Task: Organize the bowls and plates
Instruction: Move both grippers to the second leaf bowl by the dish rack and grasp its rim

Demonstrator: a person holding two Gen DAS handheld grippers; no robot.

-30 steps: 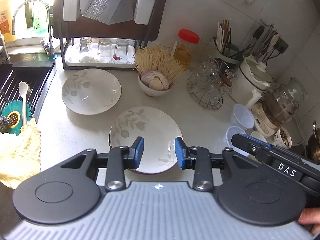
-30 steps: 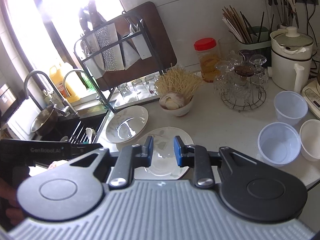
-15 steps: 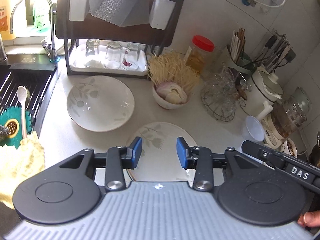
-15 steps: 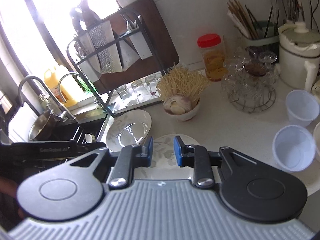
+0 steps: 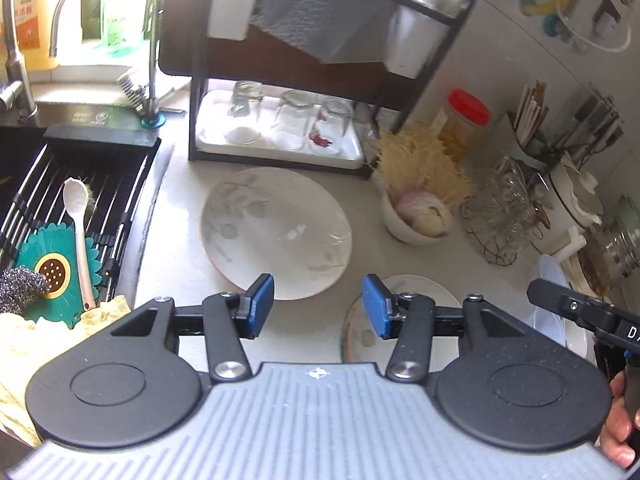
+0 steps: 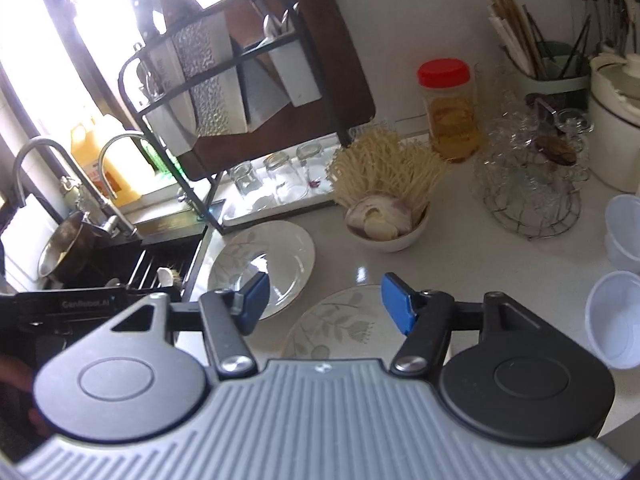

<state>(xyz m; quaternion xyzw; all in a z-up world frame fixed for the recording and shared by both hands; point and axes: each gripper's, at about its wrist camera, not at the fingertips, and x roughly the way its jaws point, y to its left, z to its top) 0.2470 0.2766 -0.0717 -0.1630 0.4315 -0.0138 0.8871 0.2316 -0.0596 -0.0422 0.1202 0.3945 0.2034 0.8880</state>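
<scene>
Two leaf-patterned plates are seen lying flat and apart on the pale counter [image 5: 180, 264], neither one stacked nor racked. The far plate [image 5: 276, 232] lies just in front of the dish rack [image 5: 320, 92], near the sink edge at the left; the near plate [image 6: 340, 328] lies closer and to the right, and is partly hidden under the gripper bodies in both views. A white bowl [image 6: 390, 236] holding garlic and dried noodles is seen further right, beside the far plate.

Nothing is held. The left gripper [image 5: 316, 306] is poised above the counter with its jaws spread wide, the blue pads framing the near rim of the far plate without touching it. The right gripper [image 6: 326, 304] is likewise held wide and empty, over the gap between the two plates.

Little of the task is judged to be done: no plate has been lifted or set upon another, and the rack's lower tray is occupied only by upturned glasses [image 5: 288, 120]. A first grasp appears to be in preparation, most likely on a rim of one plate. Gathering the plates and dealing with the bowl are all left to be carried out.
</scene>
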